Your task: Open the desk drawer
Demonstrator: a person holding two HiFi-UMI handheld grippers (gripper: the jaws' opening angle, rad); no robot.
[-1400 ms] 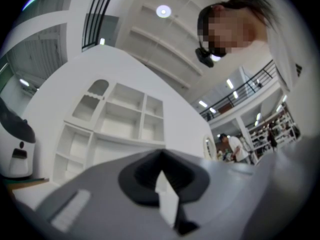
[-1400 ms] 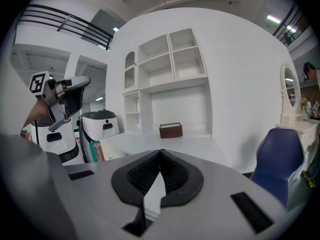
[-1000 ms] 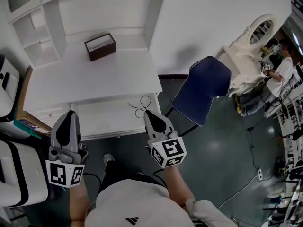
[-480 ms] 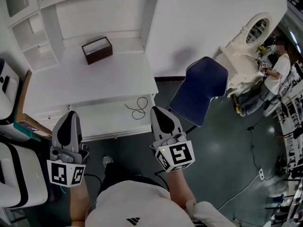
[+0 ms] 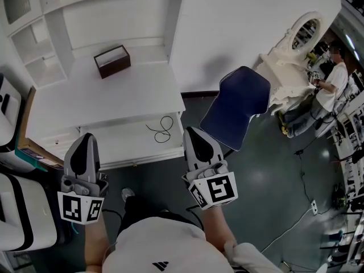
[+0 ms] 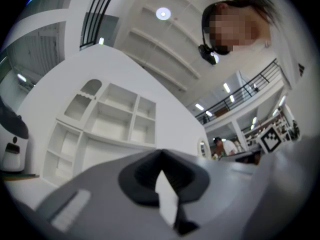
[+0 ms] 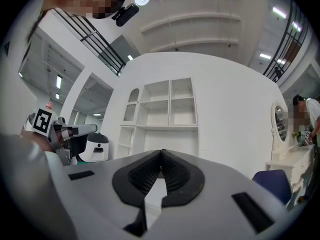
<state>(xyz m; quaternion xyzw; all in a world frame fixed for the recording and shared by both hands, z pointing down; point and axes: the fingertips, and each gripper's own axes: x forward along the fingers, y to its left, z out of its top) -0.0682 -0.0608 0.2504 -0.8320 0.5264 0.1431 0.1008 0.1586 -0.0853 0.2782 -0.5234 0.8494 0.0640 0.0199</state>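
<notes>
The white desk (image 5: 102, 92) has its drawer (image 5: 125, 147) pulled out below the top, with a loose black cable (image 5: 161, 128) lying in it. A small knob (image 5: 135, 165) shows on the drawer's front edge. My right gripper (image 5: 190, 131) hovers off the drawer's right front corner and touches nothing. Its jaws have just been closing and now meet with nothing between them (image 7: 161, 154). My left gripper (image 5: 85, 137) hangs over the drawer's left front corner, its jaws also together and empty (image 6: 161, 156).
A brown box (image 5: 112, 61) sits on the desktop under the white shelf unit (image 5: 51, 27). A blue chair (image 5: 236, 107) stands right of the desk, with a white vanity (image 5: 296, 44) and a person (image 5: 333, 84) beyond. White machines (image 5: 17, 209) stand at the left.
My right gripper has left the drawer's right front corner, drifting right and rising toward the camera. The left gripper has hardly shifted.
</notes>
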